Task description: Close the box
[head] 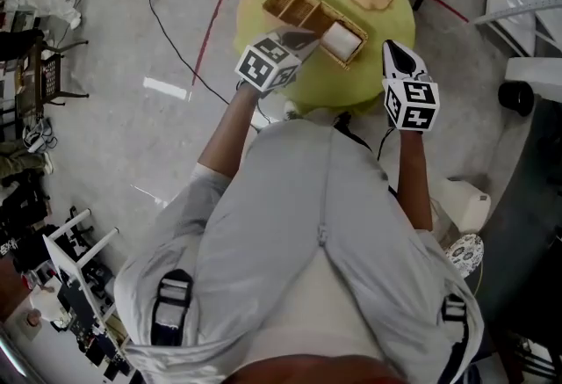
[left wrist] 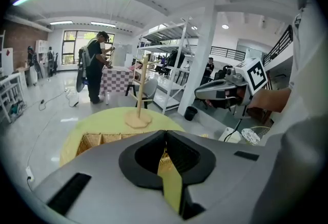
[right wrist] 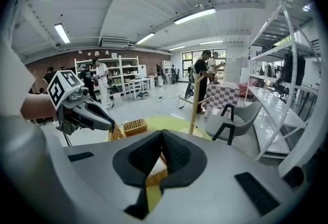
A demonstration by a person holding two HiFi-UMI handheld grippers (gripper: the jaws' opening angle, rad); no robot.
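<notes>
left claw (head: 304, 39) closed, empty, over box (head: 294, 6) near end; right claw (head: 397, 54) likewise, beside box.

Left bare forearm (head: 230, 132) and right bare forearm (head: 414, 176) both reach forward. Grey-and-black left claw (head: 299, 41) angles forward and to the right, jaws closed tip to tip, nothing between. White-and-black right claw (head: 397, 50), well apart from it, points forward, jaws likewise together, empty.
</notes>
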